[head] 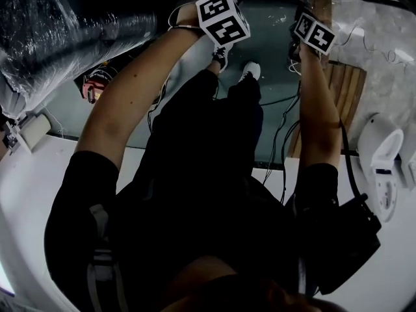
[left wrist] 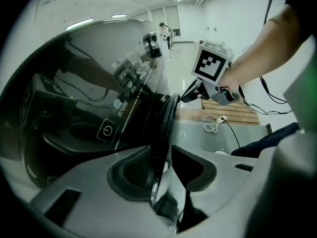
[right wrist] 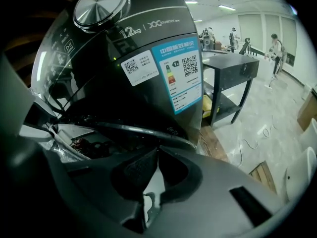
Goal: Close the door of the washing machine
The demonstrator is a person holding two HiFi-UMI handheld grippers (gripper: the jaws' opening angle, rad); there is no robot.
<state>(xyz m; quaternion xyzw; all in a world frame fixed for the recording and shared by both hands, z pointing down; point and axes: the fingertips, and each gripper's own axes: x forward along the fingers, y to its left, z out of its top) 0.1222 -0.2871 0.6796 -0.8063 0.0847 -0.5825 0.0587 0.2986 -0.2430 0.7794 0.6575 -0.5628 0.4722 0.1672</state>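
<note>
The dark washing machine [right wrist: 124, 63] fills the right gripper view, with a silver knob [right wrist: 101, 4] and a blue energy label [right wrist: 181, 78]. Its round door [left wrist: 99, 118] stands ajar, and the door's rim [left wrist: 163, 133] runs between the pads of my left gripper [left wrist: 162, 168], which is shut on it. My right gripper [right wrist: 157, 151] is shut with nothing between its pads, and the curved door rim [right wrist: 143, 130] lies just beyond its tips. In the left gripper view the right gripper [left wrist: 187, 97] touches the rim higher up. Both marker cubes [head: 222, 19] [head: 314, 32] show in the head view.
A wooden pallet [left wrist: 228, 114] and loose cables [left wrist: 213, 125] lie on the floor beside the machine. A black metal table [right wrist: 233, 78] stands behind it, with people [right wrist: 275, 48] far off. Plastic-wrapped bulk [head: 58, 25] is at the left, a white seat [head: 383, 168] at the right.
</note>
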